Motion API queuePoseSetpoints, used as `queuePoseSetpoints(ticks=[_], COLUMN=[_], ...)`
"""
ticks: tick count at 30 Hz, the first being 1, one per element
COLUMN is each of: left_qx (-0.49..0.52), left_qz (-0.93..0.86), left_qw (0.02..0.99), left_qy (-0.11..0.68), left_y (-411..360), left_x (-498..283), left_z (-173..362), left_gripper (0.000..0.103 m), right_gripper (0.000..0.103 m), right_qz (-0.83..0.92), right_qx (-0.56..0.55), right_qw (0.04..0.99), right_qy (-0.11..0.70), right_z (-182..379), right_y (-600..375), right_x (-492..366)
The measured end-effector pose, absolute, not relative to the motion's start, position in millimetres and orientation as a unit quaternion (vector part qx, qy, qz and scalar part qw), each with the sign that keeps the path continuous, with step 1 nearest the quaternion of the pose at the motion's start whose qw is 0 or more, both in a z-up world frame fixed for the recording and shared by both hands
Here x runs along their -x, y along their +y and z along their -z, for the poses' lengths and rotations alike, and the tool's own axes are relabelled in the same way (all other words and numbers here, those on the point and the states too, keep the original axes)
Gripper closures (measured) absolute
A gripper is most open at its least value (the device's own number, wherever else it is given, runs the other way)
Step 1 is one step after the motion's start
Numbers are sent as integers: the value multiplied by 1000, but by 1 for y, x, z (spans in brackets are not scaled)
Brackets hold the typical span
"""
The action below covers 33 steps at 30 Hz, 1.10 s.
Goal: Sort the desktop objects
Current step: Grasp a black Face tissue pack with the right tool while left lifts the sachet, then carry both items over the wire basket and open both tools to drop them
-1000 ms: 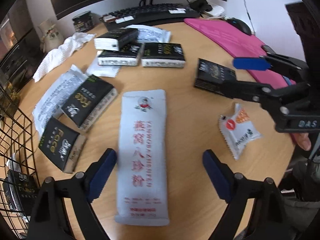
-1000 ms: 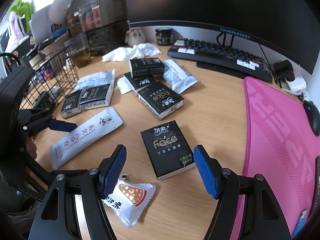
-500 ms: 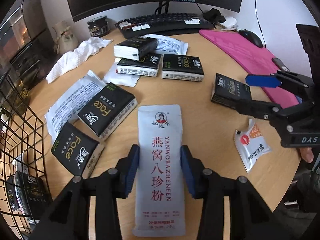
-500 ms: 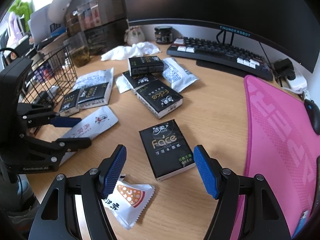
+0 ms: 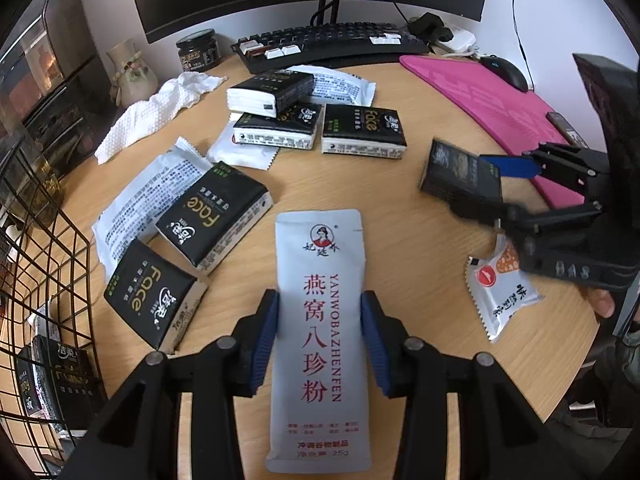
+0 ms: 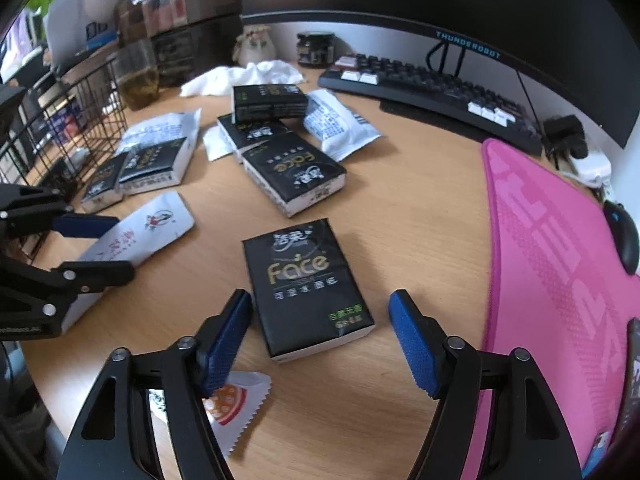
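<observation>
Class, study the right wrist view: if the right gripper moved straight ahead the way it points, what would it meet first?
Most likely the black Face tissue pack, lying on the desk between the open fingers of the right gripper. Height above the desk is unclear, so it might pass over.

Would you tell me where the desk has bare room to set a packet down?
Bare wood lies between the face tissue pack and the pink mat, and from there back toward the keyboard. The left side near the wire basket is crowded with packs.

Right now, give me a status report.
Left tool shut on white sachet. Right tool open around black tissue pack. Nothing in the way.
</observation>
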<state>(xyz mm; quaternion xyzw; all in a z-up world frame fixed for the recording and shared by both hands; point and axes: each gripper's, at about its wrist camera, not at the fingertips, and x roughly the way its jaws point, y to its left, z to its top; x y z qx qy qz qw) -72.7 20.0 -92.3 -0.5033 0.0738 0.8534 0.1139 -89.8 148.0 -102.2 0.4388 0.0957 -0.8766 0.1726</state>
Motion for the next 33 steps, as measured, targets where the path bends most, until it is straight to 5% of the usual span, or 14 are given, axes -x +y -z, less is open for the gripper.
queuePoseSetpoints(ticks=[21,33], left_qx=[480,375], left_qz=[-870,-925], left_qw=[87,45], left_qy=[76,41], left_y=[16,-21], left_x=[62,10], left_z=[73,-21], left_gripper=[59,62], right_gripper=[55,55], right_qz=[886,898], right_qx=[-414,-362], right_qw=[199,239], right_qy=[65,76], right_z=[74,18], right_y=[141,98], right_x=[76,61])
